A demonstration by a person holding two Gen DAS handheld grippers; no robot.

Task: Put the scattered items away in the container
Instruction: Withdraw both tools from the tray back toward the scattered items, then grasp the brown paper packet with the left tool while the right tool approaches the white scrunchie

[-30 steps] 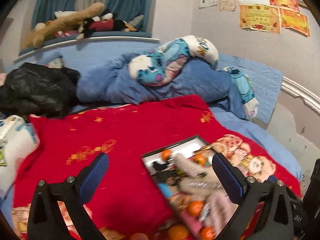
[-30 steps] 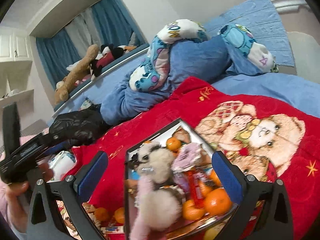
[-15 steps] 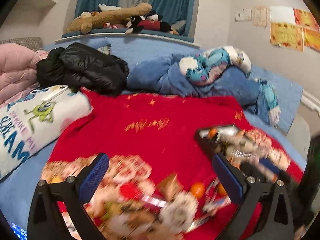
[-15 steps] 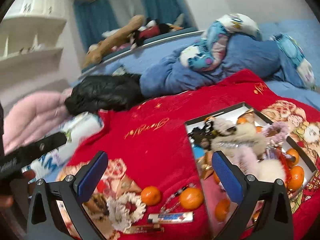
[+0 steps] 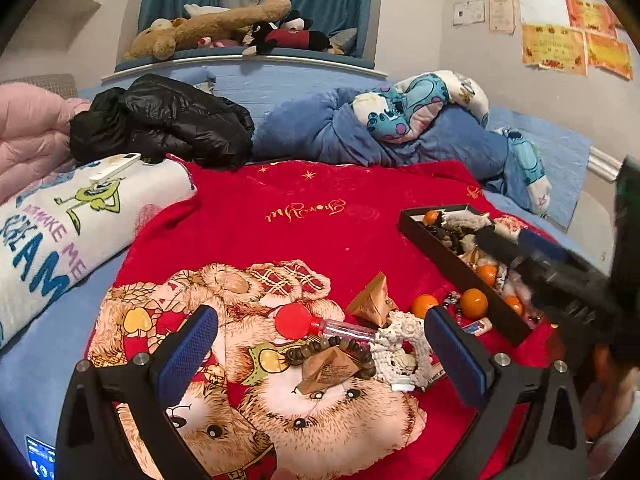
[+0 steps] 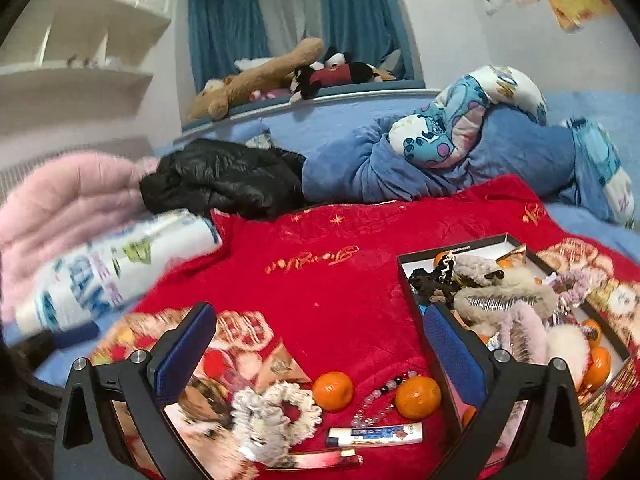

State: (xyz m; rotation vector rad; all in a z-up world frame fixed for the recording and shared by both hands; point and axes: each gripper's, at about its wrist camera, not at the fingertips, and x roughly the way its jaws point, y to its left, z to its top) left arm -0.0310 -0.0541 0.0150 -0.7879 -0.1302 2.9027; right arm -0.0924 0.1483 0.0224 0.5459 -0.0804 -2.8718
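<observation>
A black box (image 5: 448, 258) (image 6: 404, 276) on the red blanket holds oranges, furry clips and other small items. Loose items lie left of it: two oranges (image 6: 333, 391) (image 6: 417, 396), a white scrunchie (image 5: 402, 344) (image 6: 276, 408), a bead bracelet (image 5: 340, 350), a red-capped bottle (image 5: 316, 324), brown triangular packets (image 5: 370, 300), a lighter (image 6: 376, 434). My left gripper (image 5: 322, 356) is open and empty above the bracelet and bottle. My right gripper (image 6: 320, 350) is open and empty above the oranges and scrunchie; it also shows in the left wrist view (image 5: 560, 276), over the box.
A white printed pillow (image 5: 60, 220) and pink quilt (image 5: 28, 136) lie left. A black jacket (image 5: 160, 120) and blue bedding with a cartoon pillow (image 5: 408, 108) lie at the back. Plush toys (image 5: 224, 24) sit on the ledge.
Both grippers have swung left from the box toward the scattered items. They stay open and empty.
</observation>
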